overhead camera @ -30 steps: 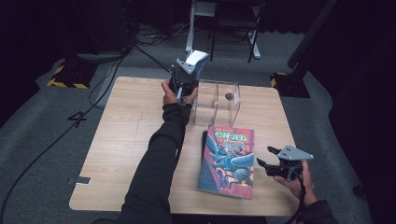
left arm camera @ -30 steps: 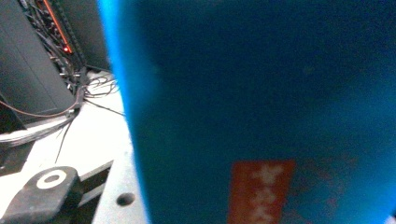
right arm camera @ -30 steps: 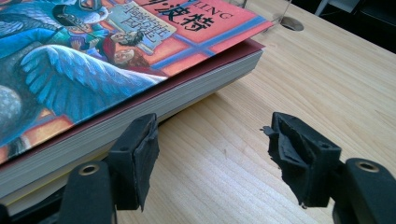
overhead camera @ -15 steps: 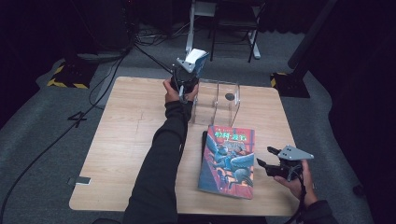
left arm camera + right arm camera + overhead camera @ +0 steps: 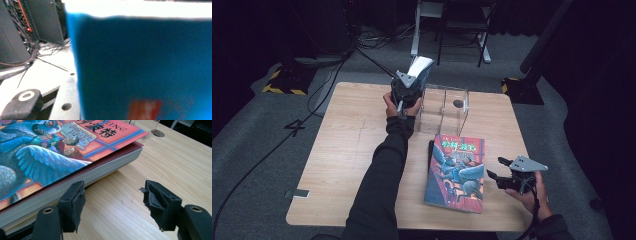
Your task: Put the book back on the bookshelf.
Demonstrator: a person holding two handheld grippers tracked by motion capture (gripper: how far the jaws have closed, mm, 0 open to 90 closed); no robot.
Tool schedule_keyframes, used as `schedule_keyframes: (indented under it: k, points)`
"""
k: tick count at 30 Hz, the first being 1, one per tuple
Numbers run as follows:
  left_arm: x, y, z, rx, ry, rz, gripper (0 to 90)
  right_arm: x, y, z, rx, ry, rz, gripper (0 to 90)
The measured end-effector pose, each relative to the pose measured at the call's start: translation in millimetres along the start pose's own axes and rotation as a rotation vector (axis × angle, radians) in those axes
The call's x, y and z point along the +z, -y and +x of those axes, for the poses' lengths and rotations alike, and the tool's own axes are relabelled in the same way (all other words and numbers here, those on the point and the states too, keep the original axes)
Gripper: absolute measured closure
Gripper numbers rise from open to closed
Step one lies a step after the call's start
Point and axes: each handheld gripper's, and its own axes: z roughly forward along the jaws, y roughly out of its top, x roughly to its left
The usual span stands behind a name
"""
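1. Your left gripper [image 5: 410,82] is clenched on a blue book [image 5: 421,70], holding it upright in the air above the left end of the clear rack [image 5: 444,111].
2. In the left gripper view, the blue book [image 5: 142,67] sits right in front of the camera, its blue cover blurred, with a red patch low on it and a white page edge along the top.
3. The rack stands at the far middle of the table [image 5: 347,150]; its slots show nothing but a dark round spot at its far wall.
4. A second book [image 5: 457,172], with a painted winged creature on its cover, lies flat on the table just in front of the rack, nearer to you.
5. Your right gripper [image 5: 501,176] rests low, well in front of the rack and just right of the flat book.
6. In the right gripper view, its jaws [image 5: 113,202] stand apart, released, with bare wood between them; the left jaw sits right beside the flat book's [image 5: 57,152] page edge.
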Motion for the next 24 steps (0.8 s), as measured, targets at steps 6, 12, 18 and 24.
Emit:
schedule_keyframes:
  k: [6,12,18,24]
  points:
    - [-8.9,7.2,9.8,-0.004,0.027,0.024,58.3,0.3,0.0,0.8,-0.001,-0.004,0.006,34.1]
    - [-17.3,7.7,19.0,-0.012,0.055,0.034,58.1,0.9,0.8,0.0,0.001,-0.004,0.011,34.1]
    - [-25.2,-4.1,20.5,0.004,0.088,0.017,54.6,1.5,0.9,0.4,0.002,-0.010,0.015,34.1]
    - [-25.7,-18.0,23.5,0.062,0.121,0.066,50.4,2.2,0.7,1.0,-0.002,-0.017,0.016,34.1]
